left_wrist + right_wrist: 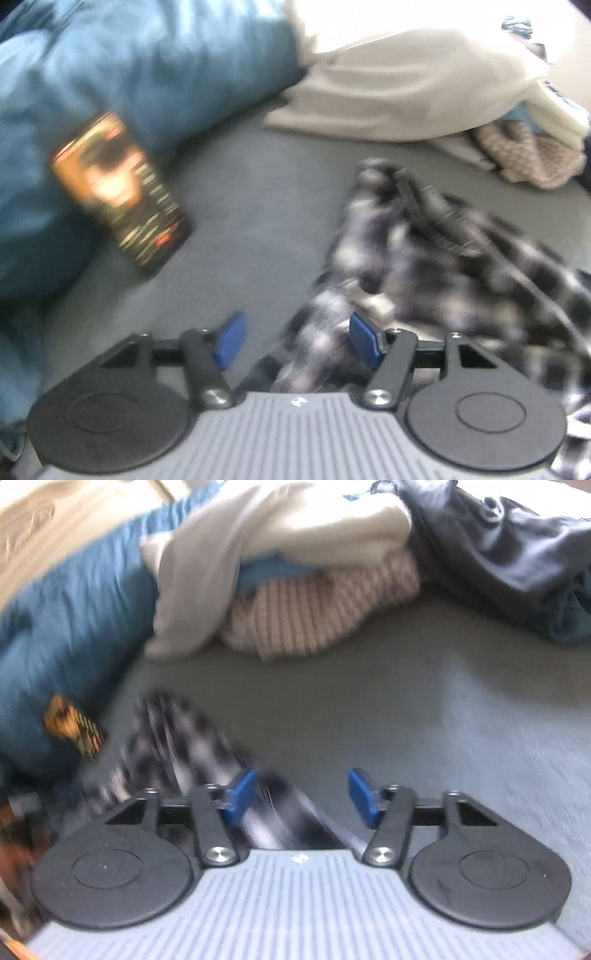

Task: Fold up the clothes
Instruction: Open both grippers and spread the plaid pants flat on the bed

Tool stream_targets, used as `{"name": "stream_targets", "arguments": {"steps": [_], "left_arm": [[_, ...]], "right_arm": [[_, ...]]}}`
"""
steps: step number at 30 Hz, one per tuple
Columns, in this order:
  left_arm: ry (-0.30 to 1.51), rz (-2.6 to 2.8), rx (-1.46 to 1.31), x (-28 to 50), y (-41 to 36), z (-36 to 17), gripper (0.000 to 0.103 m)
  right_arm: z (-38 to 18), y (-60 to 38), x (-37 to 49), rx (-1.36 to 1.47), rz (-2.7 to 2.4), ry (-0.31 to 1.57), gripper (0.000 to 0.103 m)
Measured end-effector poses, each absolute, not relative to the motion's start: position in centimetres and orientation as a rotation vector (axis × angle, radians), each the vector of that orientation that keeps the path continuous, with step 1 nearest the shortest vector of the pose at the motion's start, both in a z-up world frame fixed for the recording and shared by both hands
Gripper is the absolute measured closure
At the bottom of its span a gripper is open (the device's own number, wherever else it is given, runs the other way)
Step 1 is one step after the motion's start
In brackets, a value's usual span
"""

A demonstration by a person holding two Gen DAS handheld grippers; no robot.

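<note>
A black-and-white checked garment (436, 251) lies crumpled on the grey bed surface (258, 206), blurred by motion. My left gripper (297, 341) hangs open just above its near edge, with nothing between the blue pads (364, 341). In the right wrist view the same checked garment (192, 753) stretches from the left toward the camera and passes under my right gripper (301, 797). That gripper is open too, its blue pads (242, 795) wide apart and the cloth below them.
A blue pillow (122, 81) lies at the left with a lit phone (122, 192) leaning on it. A pile of white, blue and knitted clothes (295, 590) sits at the back, with a dark garment (509, 561) at the right. Bare grey bedding (424, 701) spreads ahead.
</note>
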State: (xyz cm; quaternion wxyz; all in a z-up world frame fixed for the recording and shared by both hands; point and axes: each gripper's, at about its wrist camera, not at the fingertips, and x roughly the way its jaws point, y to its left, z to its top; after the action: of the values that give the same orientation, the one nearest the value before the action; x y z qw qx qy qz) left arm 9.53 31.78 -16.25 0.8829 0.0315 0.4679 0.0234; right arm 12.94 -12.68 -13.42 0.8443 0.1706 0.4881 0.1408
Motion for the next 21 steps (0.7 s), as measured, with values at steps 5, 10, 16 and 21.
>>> {"name": "stream_targets", "arguments": {"steps": [5,10,16,21], "left_arm": [[0.921,-0.038,0.098,12.0,27.9,-17.5,0.045],[0.925,-0.048,0.15,13.5,25.6,-19.3,0.045],[0.935,-0.039,0.153,13.7,24.8,-20.2,0.045],[0.939,-0.035,0.158,13.8,24.2,-20.8,0.044]], "right_arm": [[-15.4,-8.7,10.5,0.121,0.391,1.059,0.065],[-15.7,-6.8,9.8,-0.024,0.428,1.056,0.065],[-15.6,-5.7,9.5,-0.094,0.457,1.054,0.093],[-15.3,-5.0,9.1,-0.142,0.477,1.047,0.1]]}}
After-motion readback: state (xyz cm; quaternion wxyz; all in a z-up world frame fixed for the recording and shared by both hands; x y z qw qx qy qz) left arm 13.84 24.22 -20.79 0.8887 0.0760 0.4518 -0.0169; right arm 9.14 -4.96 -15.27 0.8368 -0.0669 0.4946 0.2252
